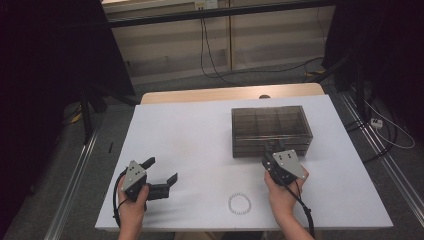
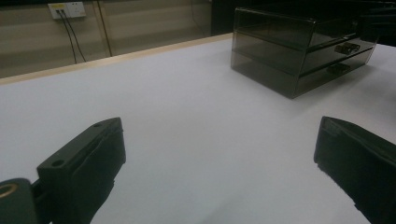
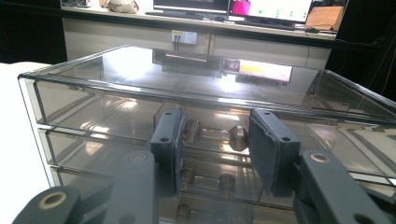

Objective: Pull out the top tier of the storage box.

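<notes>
A smoky clear drawer box [image 1: 272,125] stands on the white table [image 1: 200,145], right of centre. My right gripper [image 1: 274,147] is at its front face. In the right gripper view the jaws [image 3: 215,140] straddle the top drawer's handle [image 3: 238,137], and the pads sit against its two posts. Two more handles show lower down on the box [image 3: 187,74]. My left gripper [image 1: 161,170] rests near the table's front left, open and holding nothing. In its own view the wide-apart jaws [image 2: 219,140] frame bare table, with the box [image 2: 280,51] far off at the upper right.
A small bead bracelet [image 1: 240,204] lies on the table near the front edge, between the two hands. Dark stands and cables surround the table, and a wall with a socket [image 2: 67,9] is behind it.
</notes>
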The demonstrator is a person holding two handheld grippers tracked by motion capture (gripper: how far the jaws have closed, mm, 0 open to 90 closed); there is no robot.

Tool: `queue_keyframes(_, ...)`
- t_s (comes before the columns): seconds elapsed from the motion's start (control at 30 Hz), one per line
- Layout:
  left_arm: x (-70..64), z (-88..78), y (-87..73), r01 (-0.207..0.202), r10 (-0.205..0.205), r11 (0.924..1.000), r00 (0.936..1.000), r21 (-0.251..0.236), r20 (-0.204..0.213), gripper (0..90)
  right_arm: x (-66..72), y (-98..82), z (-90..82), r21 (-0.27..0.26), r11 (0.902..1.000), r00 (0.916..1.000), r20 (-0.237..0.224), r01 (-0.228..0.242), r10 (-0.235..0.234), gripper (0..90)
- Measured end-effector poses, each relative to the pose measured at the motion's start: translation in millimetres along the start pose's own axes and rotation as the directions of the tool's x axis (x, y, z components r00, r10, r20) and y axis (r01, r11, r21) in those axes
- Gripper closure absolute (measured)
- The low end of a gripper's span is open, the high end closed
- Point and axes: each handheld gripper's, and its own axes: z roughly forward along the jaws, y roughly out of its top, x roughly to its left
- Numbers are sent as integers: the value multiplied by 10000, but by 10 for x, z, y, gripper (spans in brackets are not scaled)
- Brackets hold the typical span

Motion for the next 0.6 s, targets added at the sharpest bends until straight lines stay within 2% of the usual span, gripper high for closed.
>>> queue_keyframes(0.13,0,-4,1,4,-4,10000,10000,-3,4,24,21,-15,-2,-49,10000,9999,137,43,-42,564)
queue_keyframes(0.2,3,-6,1,22,-22,10000,10000,-8,-12,24,12,-16,3,31,9995,9995,102,-301,301,562)
queue_keyframes(0.3,2,-4,0,17,-17,10000,10000,-10,0,24,15,-31,13,146,9991,9992,137,-390,388,560)
queue_keyframes(0.6,0,0,-1,-2,2,10000,10000,27,4,24,19,-72,35,344,9987,9992,152,-380,375,560)
